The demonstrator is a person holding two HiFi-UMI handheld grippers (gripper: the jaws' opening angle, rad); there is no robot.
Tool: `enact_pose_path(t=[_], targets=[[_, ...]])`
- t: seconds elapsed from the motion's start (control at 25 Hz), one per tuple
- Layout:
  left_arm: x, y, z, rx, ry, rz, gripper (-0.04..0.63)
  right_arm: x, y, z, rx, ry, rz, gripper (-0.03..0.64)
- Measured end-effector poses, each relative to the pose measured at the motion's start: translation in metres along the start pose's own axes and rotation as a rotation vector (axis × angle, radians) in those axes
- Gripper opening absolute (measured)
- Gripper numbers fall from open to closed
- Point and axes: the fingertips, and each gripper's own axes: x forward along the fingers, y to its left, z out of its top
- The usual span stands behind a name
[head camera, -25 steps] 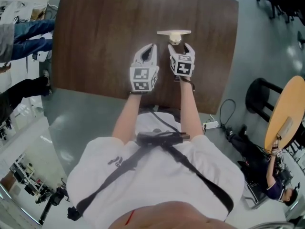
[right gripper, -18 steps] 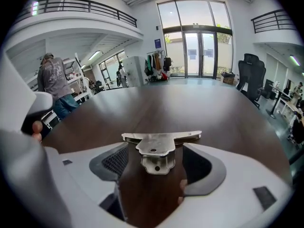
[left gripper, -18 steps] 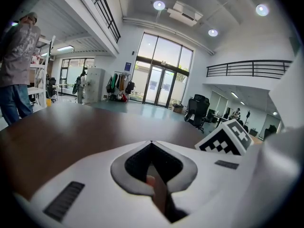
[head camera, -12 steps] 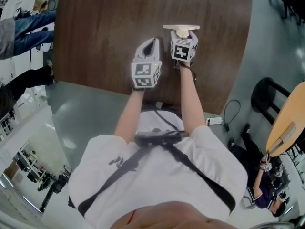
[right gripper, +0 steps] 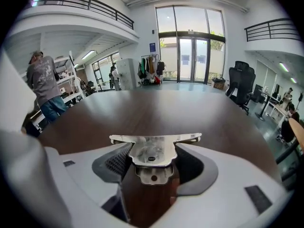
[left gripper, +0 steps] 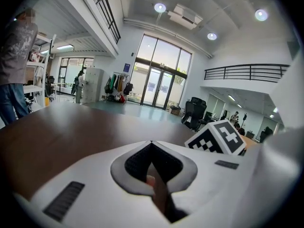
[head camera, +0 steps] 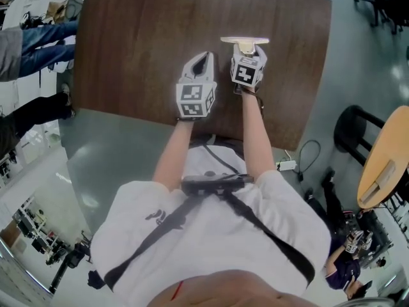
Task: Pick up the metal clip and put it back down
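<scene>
The metal clip (head camera: 245, 41) lies on the brown table (head camera: 140, 37), its long flat bar across the far side. In the right gripper view the clip's (right gripper: 151, 153) shiny body sits between my right gripper's (right gripper: 152, 151) grey pads, low over the wood. Those jaws are closing, and the pads stand right at the clip's sides. I see no firm squeeze. In the head view the right gripper (head camera: 246, 51) is directly behind the clip. My left gripper (head camera: 203, 57) rests to its left, tips together and empty; its own view shows the left gripper (left gripper: 151, 144) pinched to a point.
The table's near edge (head camera: 192, 123) runs just behind both grippers. A person in jeans (head camera: 38, 40) stands off its left side. On the floor at right are a black stool (head camera: 354, 130), a cable (head camera: 300, 152) and a round wooden table (head camera: 383, 158).
My right gripper has moved forward, so the clip that lay ahead of its tips now sits between its fingers. The left gripper has barely shifted.
</scene>
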Motion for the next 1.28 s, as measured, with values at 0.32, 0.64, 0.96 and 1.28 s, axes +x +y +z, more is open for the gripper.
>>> enact_pose_path(t=[0.32,0.64,0.96,1.28], targets=[[-0.046,0.000,0.037,0.032,-0.075,-0.042,-0.003,-0.106,0.017,0.029,0.028,-0.178,-0.020,0.296],[-0.109,-0.016,0.098,0.056,-0.228,-0.081,-0.003,-0.225,0.038,0.081,0.043,-0.417,0.012,0.296],[-0.162,-0.051,0.146,0.095,-0.361,-0.154,-0.003,-0.322,0.050,0.121,0.050,-0.613,-0.001,0.295],[-0.189,-0.094,0.167,0.236,-0.402,-0.267,-0.003,-0.369,0.056,0.128,0.046,-0.698,-0.022,0.296]])
